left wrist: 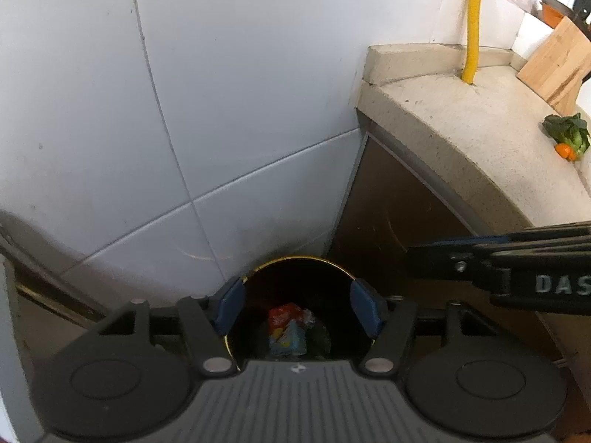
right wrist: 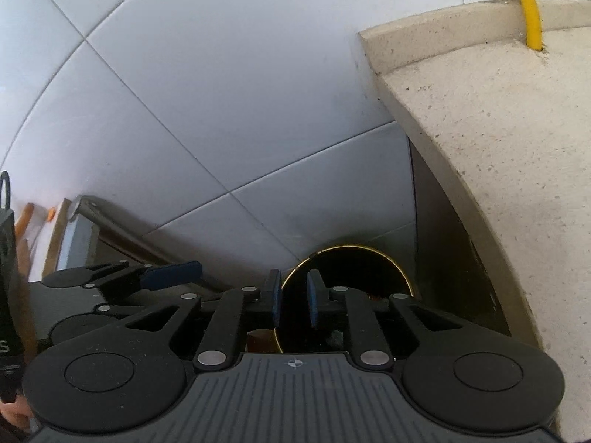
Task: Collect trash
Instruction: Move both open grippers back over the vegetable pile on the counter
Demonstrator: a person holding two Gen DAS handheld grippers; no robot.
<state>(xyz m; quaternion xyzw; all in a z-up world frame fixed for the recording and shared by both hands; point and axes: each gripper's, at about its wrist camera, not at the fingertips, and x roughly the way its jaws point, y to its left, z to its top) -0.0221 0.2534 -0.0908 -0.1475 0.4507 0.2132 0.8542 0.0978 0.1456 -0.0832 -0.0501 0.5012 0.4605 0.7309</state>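
Both grippers hang over one round black trash bin with a thin gold rim [left wrist: 295,258], tucked on the floor in the corner between the white tiled wall [left wrist: 166,110] and the speckled beige stone counter [left wrist: 461,122], probably so dropped waste falls straight in.

Left gripper [left wrist: 297,304]: blue pads spread wide, nothing between them. Directly below, inside the bin, lies the trash: crumpled red and blue wrappers [left wrist: 288,326], about three pieces, hard to separate.

Right gripper [right wrist: 294,301]: narrow gap between pads, empty, aimed at the bin mouth.

On the counter: one yellow hose [left wrist: 474,22], one wooden cutting board [left wrist: 554,59], one leafy green vegetable [left wrist: 569,131], one small orange item [left wrist: 565,150], which I can't identify.
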